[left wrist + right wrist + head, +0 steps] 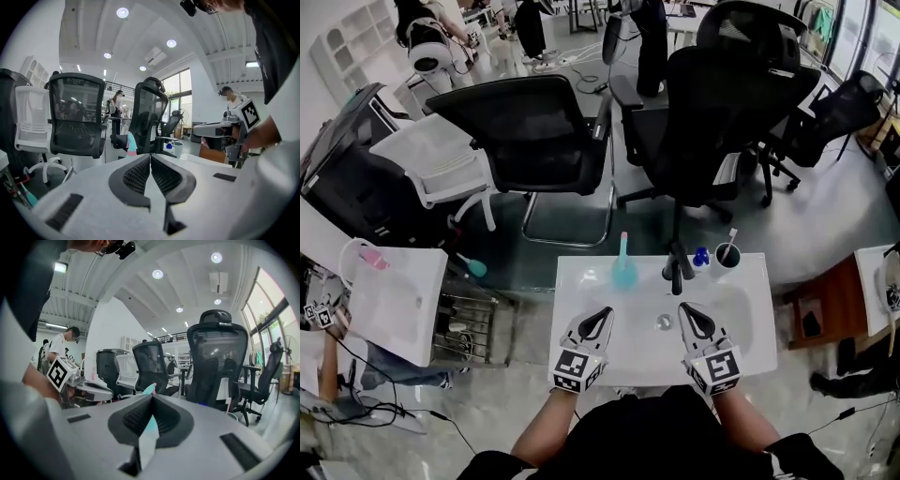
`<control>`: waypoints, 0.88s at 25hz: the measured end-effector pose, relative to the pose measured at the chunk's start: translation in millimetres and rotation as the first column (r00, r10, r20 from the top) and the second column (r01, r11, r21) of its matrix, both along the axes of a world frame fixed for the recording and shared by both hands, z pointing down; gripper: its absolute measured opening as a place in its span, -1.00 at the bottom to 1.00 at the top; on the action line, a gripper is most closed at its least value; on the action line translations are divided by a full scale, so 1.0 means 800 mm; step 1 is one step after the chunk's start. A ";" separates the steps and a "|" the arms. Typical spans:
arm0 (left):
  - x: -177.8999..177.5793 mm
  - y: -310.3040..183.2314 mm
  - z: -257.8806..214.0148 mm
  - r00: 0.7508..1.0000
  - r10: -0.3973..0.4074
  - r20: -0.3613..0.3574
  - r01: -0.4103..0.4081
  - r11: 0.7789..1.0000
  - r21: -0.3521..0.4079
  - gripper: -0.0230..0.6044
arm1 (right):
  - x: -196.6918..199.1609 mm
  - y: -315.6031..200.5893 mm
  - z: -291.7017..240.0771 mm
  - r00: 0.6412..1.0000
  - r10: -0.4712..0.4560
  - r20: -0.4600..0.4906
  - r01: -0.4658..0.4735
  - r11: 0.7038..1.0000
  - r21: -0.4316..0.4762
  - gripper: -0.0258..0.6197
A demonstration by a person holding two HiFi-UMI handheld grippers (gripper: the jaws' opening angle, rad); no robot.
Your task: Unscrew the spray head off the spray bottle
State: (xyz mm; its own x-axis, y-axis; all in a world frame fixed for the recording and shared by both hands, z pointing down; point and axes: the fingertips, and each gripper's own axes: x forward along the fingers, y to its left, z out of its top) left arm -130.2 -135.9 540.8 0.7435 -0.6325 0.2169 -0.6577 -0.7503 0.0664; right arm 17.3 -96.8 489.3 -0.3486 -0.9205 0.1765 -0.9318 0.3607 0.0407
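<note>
Left gripper and right gripper both pinched together, empty; spray bottle stands ahead between them, at the table's far edge; cup ahead of right; black chairs crowd beyond.

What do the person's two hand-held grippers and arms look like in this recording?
The left gripper and right gripper match: pale grey moulded bodies tapering to black jaws lined with ribbed black pads. Each carries a white cube printed with black square markers at its rear. No cables are visible on them. The person wears a black top, with the forearms left uncovered.
</note>
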 end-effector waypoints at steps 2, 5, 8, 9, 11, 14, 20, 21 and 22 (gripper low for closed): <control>0.003 -0.007 0.004 1.000 -0.016 0.000 0.016 1.000 -0.005 -0.88 | 0.006 -0.002 0.005 1.000 0.007 0.000 -0.007 1.000 -0.009 -0.91; 0.001 -0.019 0.015 0.997 -0.075 0.020 0.076 0.997 -0.029 -0.88 | 0.012 -0.007 0.009 1.000 0.011 0.005 -0.011 1.000 -0.022 -0.91; -0.001 -0.031 0.030 0.992 -0.117 0.039 0.119 0.991 -0.064 -0.87 | 0.015 -0.014 0.013 1.000 0.006 0.010 -0.006 0.999 -0.033 -0.91; -0.001 -0.033 0.035 0.992 -0.122 0.043 0.125 0.990 -0.073 -0.87 | 0.015 -0.016 0.015 1.000 0.002 0.013 -0.002 0.999 -0.038 -0.91; 0.002 -0.036 0.040 0.991 -0.127 0.042 0.130 0.988 -0.080 -0.87 | 0.016 -0.020 0.019 1.000 -0.008 0.017 0.009 0.999 -0.047 -0.91; 0.012 -0.039 0.043 0.990 -0.139 0.028 0.141 0.987 -0.074 -0.55 | 0.020 -0.020 0.028 0.999 -0.028 0.030 0.030 0.997 -0.067 -0.91; 0.029 -0.047 0.052 0.980 -0.190 0.054 0.194 0.977 -0.088 0.20 | 0.028 -0.021 0.039 0.996 -0.063 0.056 0.067 0.994 -0.085 -0.91; 0.030 -0.048 0.057 0.977 -0.202 0.065 0.207 0.974 -0.096 0.31 | 0.030 -0.021 0.041 0.996 -0.068 0.057 0.073 0.993 -0.089 -0.91; 0.032 -0.049 0.060 0.974 -0.213 0.070 0.220 0.970 -0.101 0.39 | 0.032 -0.020 0.043 0.996 -0.073 0.059 0.078 0.992 -0.094 -0.91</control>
